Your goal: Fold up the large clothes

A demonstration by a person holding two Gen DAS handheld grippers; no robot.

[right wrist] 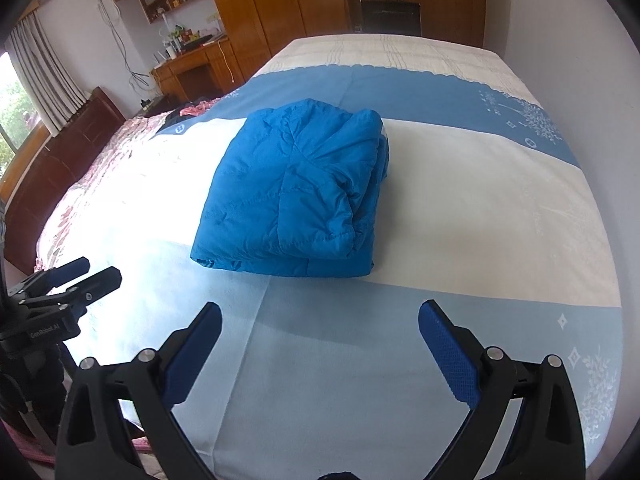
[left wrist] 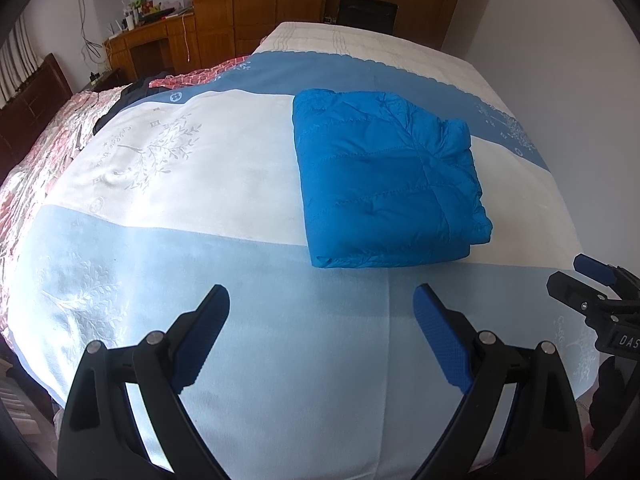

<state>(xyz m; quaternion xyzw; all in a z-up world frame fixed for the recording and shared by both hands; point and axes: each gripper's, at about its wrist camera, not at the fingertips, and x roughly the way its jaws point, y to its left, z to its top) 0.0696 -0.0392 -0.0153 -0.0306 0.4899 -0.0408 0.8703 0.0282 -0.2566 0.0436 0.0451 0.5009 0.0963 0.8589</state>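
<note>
A bright blue quilted jacket [left wrist: 384, 184] lies folded into a compact rectangle on the bed; it also shows in the right wrist view [right wrist: 292, 196]. My left gripper [left wrist: 322, 300] is open and empty, hovering above the light blue sheet in front of the jacket, apart from it. My right gripper [right wrist: 320, 316] is open and empty, also in front of the jacket above the sheet. The right gripper shows at the right edge of the left wrist view [left wrist: 592, 276], and the left gripper at the left edge of the right wrist view [right wrist: 76, 276].
The bed carries a blue and white banded sheet [left wrist: 240, 184] and a pink floral quilt [left wrist: 36, 184] on its left side with dark clothing [left wrist: 132, 96]. A dark headboard [right wrist: 60, 160], a wooden desk [right wrist: 192, 64] and wardrobes [right wrist: 280, 4] stand beyond.
</note>
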